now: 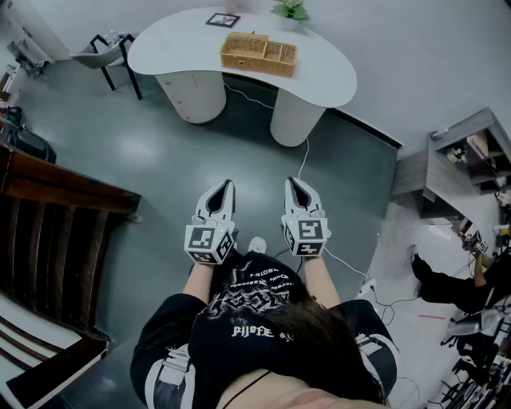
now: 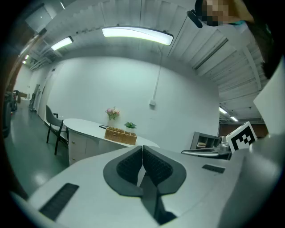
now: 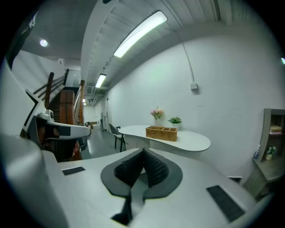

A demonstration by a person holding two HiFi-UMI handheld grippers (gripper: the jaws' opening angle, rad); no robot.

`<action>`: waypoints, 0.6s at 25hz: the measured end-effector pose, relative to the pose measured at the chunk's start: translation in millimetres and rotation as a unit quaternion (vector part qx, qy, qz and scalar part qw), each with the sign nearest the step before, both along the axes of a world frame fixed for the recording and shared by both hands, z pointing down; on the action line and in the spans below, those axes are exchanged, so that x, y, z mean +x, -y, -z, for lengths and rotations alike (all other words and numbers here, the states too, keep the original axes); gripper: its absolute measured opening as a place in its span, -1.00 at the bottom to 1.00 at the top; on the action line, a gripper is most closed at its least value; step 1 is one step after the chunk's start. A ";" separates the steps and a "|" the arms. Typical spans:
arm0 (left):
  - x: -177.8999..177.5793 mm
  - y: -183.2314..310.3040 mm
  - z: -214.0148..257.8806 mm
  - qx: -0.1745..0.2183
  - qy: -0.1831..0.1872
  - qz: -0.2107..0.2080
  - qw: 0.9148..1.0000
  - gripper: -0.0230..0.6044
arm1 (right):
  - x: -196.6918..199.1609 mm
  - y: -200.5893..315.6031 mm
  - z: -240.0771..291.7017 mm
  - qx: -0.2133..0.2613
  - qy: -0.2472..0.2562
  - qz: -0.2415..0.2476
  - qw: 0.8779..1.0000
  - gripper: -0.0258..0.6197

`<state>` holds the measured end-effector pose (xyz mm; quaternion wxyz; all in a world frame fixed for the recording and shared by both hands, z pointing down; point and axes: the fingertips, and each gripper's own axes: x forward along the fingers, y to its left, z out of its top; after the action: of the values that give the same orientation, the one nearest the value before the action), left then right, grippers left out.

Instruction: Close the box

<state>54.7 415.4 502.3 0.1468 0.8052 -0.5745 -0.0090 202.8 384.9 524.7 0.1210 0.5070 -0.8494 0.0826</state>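
**Box** (image 1: 259,53): woven tan wicker, rectangular and low-walled, with inner compartments visible from above. Set about mid-surface, long side parallel to the near edge. Also seen in the left gripper view (image 2: 120,136) and the right gripper view (image 3: 161,132). Well apart from both tools, straight ahead of them and roughly in line with the gap between the two.

**Left tool** (image 1: 226,188): white shell with black ribbed pads and a marker cube at the rear. Held over the floor, short of the surface's near edge, tip toward the box. Pads pressed together with nothing between (image 2: 142,150).

**Right tool** (image 1: 293,186): same build, just beside the left tool and parallel to it. Pads likewise closed on nothing (image 3: 143,153).

**Surface** (image 1: 176,44): smooth, white, kidney-shaped top on two rounded white pedestals.

**Potted plant** (image 1: 290,9): small and green, at the far edge behind the box's right end.

**Dark framed square** (image 1: 223,20): flat, at the far edge behind the box's left end.

**Flowers** (image 2: 112,113): pink, in a pale vase near the far edge.

**Chair** (image 1: 108,49): grey seat on thin black legs, at the surface's left end.

**Floor** (image 1: 160,152): grey-green with a slight sheen.

**Cable** (image 1: 304,158): thin and white, trailing across the floor from the right pedestal.
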 end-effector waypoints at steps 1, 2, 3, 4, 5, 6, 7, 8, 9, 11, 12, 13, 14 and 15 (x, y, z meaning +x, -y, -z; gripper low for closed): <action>0.5 -1.1 -1.3 0.000 0.001 0.000 1.000 -0.85 | 0.3 0.3 -0.2 0.003 0.000 0.000 1.000 -0.85; 1.1 -2.6 -2.8 0.000 0.002 0.000 1.000 -0.85 | 0.8 0.3 -0.3 0.005 0.000 -0.001 1.000 -0.85; 2.0 -4.5 -4.3 0.000 0.003 0.000 1.000 -0.85 | 1.8 -0.2 -0.3 0.007 0.001 -0.002 1.000 -0.85; 3.2 -6.9 -6.0 -0.001 0.003 0.000 1.000 -0.85 | 3.4 -1.1 0.0 0.009 0.003 -0.005 1.000 -0.85; 4.5 -9.0 -7.2 -0.002 0.003 0.000 1.000 -0.85 | 5.5 -1.7 0.5 0.010 0.008 -0.009 1.000 -0.85; 5.7 -10.2 -7.6 -0.002 0.001 0.001 1.000 -0.85 | 7.7 -1.7 1.4 0.010 0.016 -0.012 1.000 -0.85; 6.6 -10.5 -7.4 -0.001 -0.002 0.003 1.000 -0.85 | 9.3 -1.2 2.0 0.009 0.025 -0.014 1.000 -0.84; 7.4 -10.2 -7.1 0.000 -0.005 0.004 1.000 -0.85 | 10.3 -0.7 2.3 0.007 0.031 -0.013 0.999 -0.84; 8.1 -9.5 -6.9 0.001 -0.008 0.005 1.000 -0.85 | 10.9 -0.1 2.1 0.007 0.033 -0.011 0.999 -0.84; 8.7 -6.8 -7.2 0.003 -0.011 0.005 1.000 -0.85 | 12.0 2.2 0.8 0.007 0.034 -0.011 0.999 -0.84; 8.5 -4.8 -7.6 0.003 -0.012 0.004 1.000 -0.85 | 12.4 4.1 -0.4 0.005 0.038 -0.013 0.999 -0.84; 7.9 -2.2 -8.2 0.004 -0.012 0.003 1.000 -0.85 | 12.6 6.1 -1.9 0.003 0.043 -0.016 0.999 -0.84; 7.2 0.6 -9.3 0.005 -0.012 0.002 1.000 -0.85 | 12.7 8.1 -3.8 0.001 0.048 -0.020 0.999 -0.84; 6.5 3.5 -11.1 0.005 -0.013 0.000 1.000 -0.85 | 13.0 9.7 -5.9 -0.001 0.050 -0.024 0.998 -0.84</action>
<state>61.2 411.9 513.5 0.1499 0.8058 -0.5724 -0.0223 215.8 375.2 530.6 0.0771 0.5225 -0.8419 0.1110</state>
